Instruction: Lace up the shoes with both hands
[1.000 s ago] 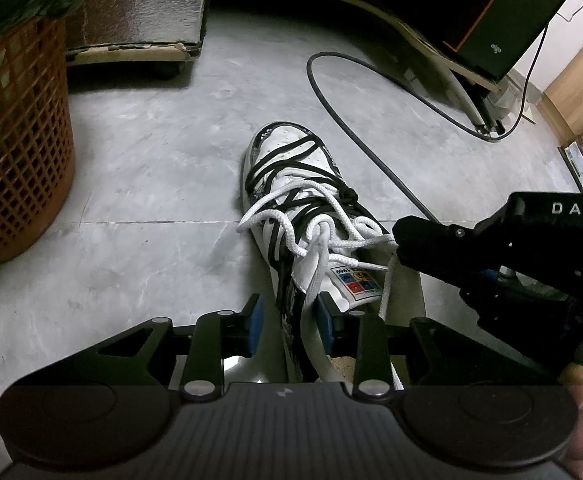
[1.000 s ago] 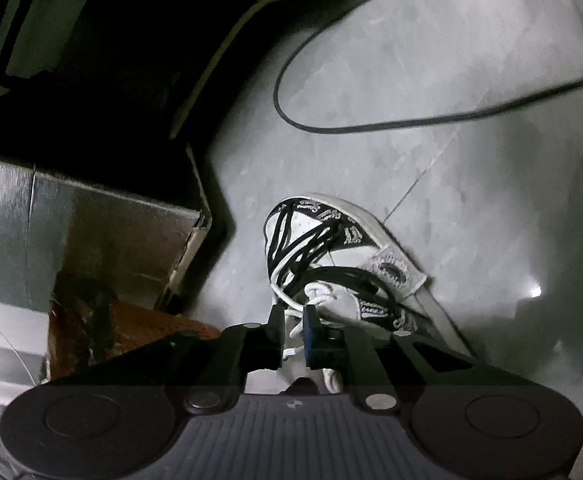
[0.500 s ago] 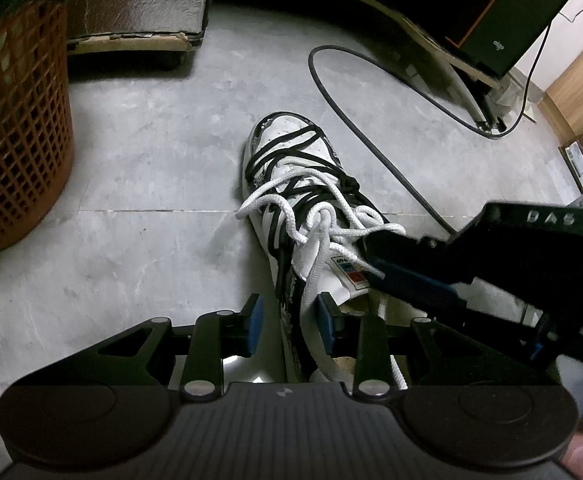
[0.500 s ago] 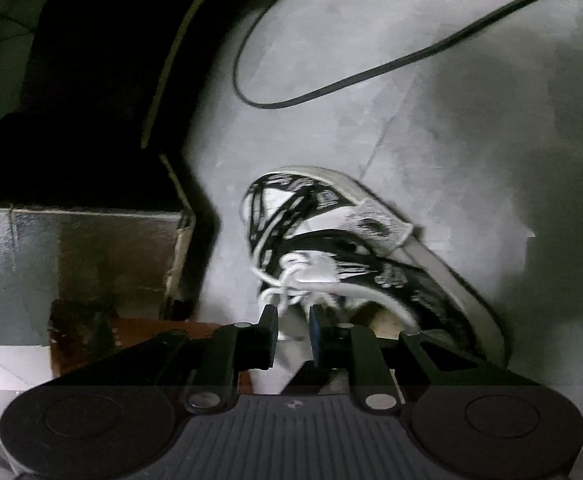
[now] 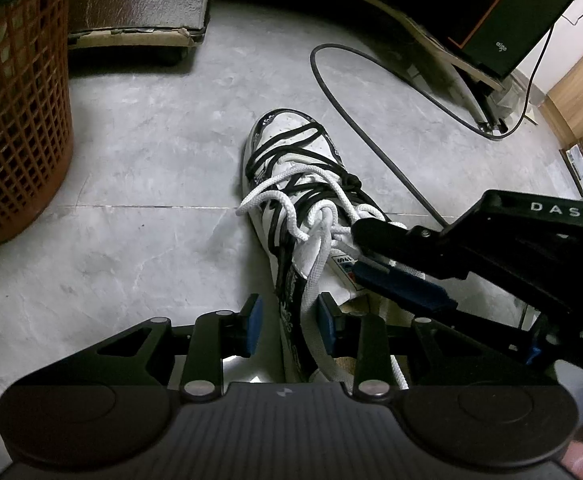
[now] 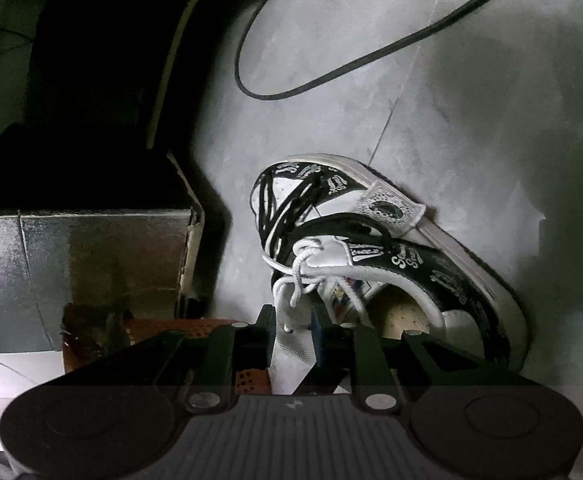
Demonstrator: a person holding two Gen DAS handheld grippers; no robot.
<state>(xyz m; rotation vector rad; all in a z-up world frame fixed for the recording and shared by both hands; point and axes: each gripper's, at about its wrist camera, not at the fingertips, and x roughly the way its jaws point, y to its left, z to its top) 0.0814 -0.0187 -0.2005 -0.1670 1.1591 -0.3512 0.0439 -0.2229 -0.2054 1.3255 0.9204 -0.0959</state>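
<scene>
Shoe [image 5: 291, 184], knot-tying step: white lace [image 5: 311, 280] lies unclamped between parted left claw [image 5: 289, 322]; right claw [image 6: 291, 334], just opening, likewise unclamped; regrasping is judged next.

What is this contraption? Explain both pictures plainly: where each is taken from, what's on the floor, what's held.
A person holds two hand-held grippers, each with a wide-angle camera looking along its two fingers. One picture is from the left gripper, the other from the right gripper. On the grey floor are a black-and-white sneaker with a knotted white lace, an orange basket and a black cable. The left one stands open around the shoe's collar and a lace strand, gripping nothing. The right one has just been opening, a white strip between its fingers.
</scene>
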